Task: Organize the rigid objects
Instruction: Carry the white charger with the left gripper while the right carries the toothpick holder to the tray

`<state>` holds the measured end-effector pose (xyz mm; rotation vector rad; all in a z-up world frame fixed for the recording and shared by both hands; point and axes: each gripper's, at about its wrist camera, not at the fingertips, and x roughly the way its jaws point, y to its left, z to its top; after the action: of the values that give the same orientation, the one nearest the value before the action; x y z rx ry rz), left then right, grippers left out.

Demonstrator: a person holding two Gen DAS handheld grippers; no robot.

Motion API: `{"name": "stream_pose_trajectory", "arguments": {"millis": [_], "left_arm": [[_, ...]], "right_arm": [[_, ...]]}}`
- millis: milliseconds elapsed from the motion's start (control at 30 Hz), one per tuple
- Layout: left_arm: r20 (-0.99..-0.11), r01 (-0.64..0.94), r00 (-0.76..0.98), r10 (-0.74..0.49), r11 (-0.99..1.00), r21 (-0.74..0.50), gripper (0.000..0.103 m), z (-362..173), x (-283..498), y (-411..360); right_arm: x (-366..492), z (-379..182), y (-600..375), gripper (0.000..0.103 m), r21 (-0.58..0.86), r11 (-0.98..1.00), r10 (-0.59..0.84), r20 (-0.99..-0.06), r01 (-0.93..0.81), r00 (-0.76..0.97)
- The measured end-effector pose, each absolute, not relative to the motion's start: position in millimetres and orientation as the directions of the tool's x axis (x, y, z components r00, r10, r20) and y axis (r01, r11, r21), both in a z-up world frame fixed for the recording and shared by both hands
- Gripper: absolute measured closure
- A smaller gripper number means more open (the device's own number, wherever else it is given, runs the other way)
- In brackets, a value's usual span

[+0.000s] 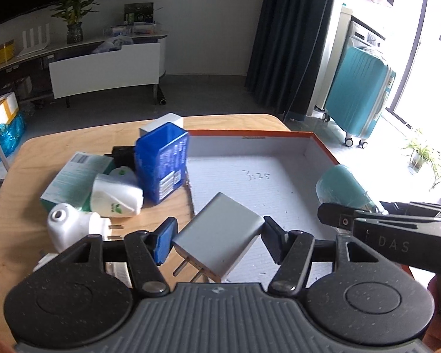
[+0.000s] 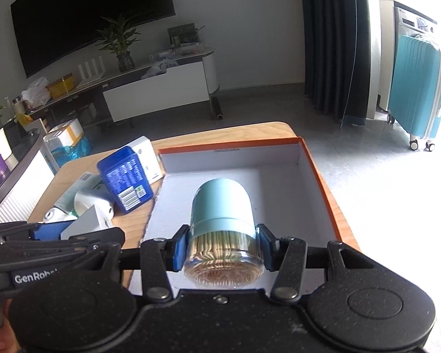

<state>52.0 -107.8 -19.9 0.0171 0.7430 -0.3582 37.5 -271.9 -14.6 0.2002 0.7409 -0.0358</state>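
Since both claws are already loaded, the whole thing comes down to where each load sits relative to the box (image 2: 317,173).

The jar (image 2: 222,232) of toothpicks is pinched across its clear end by the right claw (image 2: 222,248), lying on its side with its long axis pointing away from the claw toward the box's far wall, teal cap leading. It hangs over the box's white floor, well inside the orange rim, so I'd guess a straight lowering is all it needs. Being round, it'll probably roll if set down sideways, so tipping it upright first seems smart.

The charger (image 1: 217,236) is the trickier one. The left claw (image 1: 217,239) has it clamped across its grey body, turned at an angle, prongs pointing back toward the claw and slightly left. It sits right over the box's near-left edge, so partly above the box and partly above the counter (image 1: 23,161). My read is it needs to shift further into the box, away from that edge, before letting go.

Everything else is left of the box, on the counter: a blue tin (image 1: 161,164) leaning right by the box's left wall, a white bottle (image 1: 117,195), a green carton (image 1: 73,178), a white plug (image 1: 70,225).
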Motion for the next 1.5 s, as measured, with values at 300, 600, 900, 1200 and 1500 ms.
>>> {"name": "stream_pose_trajectory", "arguments": {"millis": [300,600,900,1200,1500], "left_arm": [[-0.668,0.344,0.667,-0.331,0.931,-0.118,0.040,-21.8,72.6,-132.1],[-0.674,0.347,0.658,-0.336,0.930,-0.124,0.040,-25.5,94.6,-149.4],[-0.688,0.323,0.648,-0.326,0.936,-0.139,0.040,-34.2,116.1,-156.1],[-0.699,0.308,0.643,-0.314,0.941,-0.140,0.040,-38.6,135.6,-159.1],[-0.716,0.284,0.634,-0.292,0.949,-0.135,0.040,-50.9,148.5,-158.7]], "right_arm": [[57.4,-13.3,-289.4,0.044,0.147,0.983,0.018,-0.677,0.111,0.735],[87.4,-24.7,-308.6,0.044,0.133,0.982,-0.003,-0.707,0.136,0.708],[123.2,-33.9,-318.4,0.044,0.117,0.983,-0.012,-0.727,0.141,0.686],[154.0,-43.4,-321.6,0.044,0.093,0.986,-0.022,-0.742,0.136,0.670],[177.7,-58.3,-324.1,0.044,0.095,0.986,-0.019,-0.758,0.139,0.652]]}}
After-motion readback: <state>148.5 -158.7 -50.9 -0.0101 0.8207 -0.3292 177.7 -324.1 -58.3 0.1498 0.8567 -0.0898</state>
